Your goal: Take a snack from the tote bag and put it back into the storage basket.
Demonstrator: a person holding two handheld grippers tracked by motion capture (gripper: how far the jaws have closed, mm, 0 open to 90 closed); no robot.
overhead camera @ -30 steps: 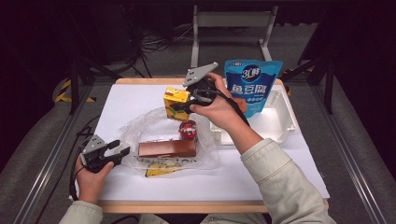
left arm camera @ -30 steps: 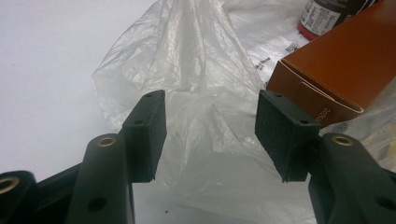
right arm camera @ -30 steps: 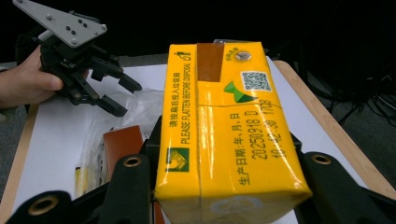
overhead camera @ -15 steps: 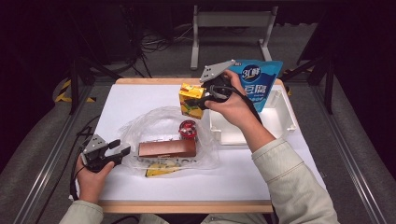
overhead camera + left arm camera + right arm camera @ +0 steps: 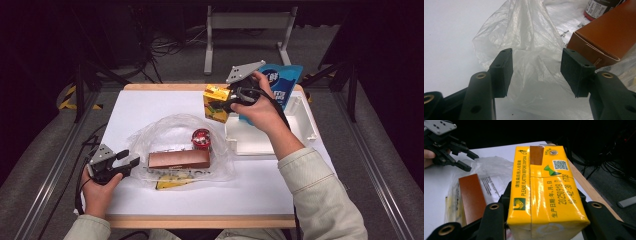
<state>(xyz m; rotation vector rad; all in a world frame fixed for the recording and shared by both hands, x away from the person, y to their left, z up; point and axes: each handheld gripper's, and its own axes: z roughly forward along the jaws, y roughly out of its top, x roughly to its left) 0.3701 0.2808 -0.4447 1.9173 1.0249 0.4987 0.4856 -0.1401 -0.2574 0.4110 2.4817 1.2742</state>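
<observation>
Yellow drink carton (image 5: pixel 216 102), a small shiny box with green marks, sits squeezed between the two black jaws of the right gripper (image 5: pixel 228 103), up in the air above the far part of the white table (image 5: pixel 150 107). In the right gripper view the yellow drink carton (image 5: pixel 544 192) has a jaw pressed on each side. Just beside it is a white foam tray (image 5: pixel 260 142), and a blue snack bag (image 5: pixel 285 80) stands behind the hand. The left gripper (image 5: pixel 121 162) rests near the front left edge with its jaws apart and nothing in them. In front of it lies a crinkly clear plastic bag (image 5: pixel 529 47), a long brown cardboard box (image 5: pixel 179 159) and a little red-topped jar (image 5: pixel 201 139).
</observation>
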